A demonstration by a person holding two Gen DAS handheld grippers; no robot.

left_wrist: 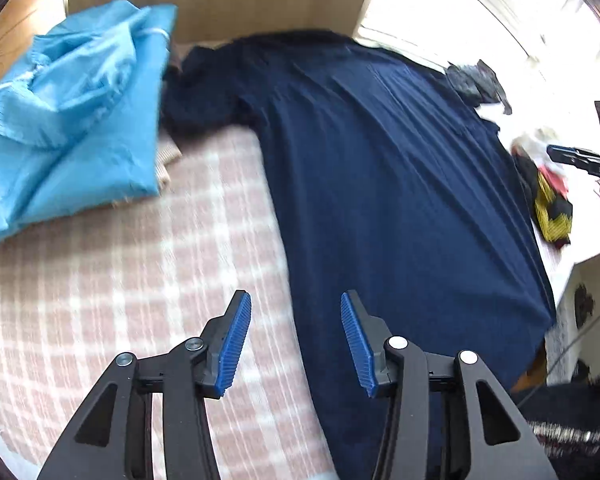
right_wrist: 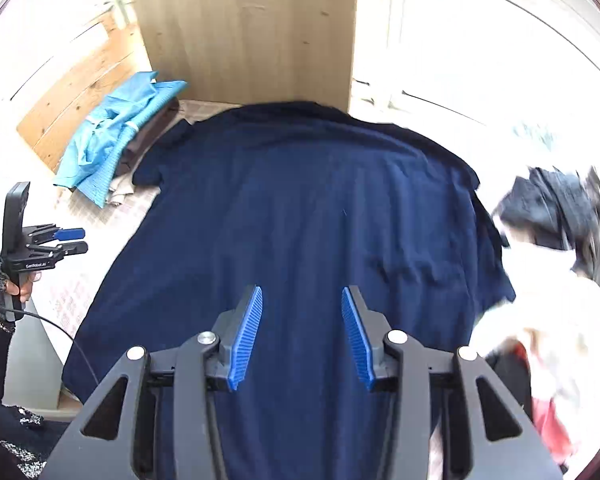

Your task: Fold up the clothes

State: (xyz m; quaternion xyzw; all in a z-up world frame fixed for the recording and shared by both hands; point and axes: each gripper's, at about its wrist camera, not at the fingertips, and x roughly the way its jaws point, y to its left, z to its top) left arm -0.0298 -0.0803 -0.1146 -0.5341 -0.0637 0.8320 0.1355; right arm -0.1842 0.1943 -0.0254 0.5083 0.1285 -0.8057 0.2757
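My left fingers (left_wrist: 296, 344) are spread and empty above the checked bedcover (left_wrist: 140, 280), at the edge of the navy T-shirt (right_wrist: 300, 208). The shirt lies flat along the bed's middle. My right fingers (right_wrist: 302, 336) hang spread over its lower half. A light-blue garment (left_wrist: 72, 112) sits at the far left corner.
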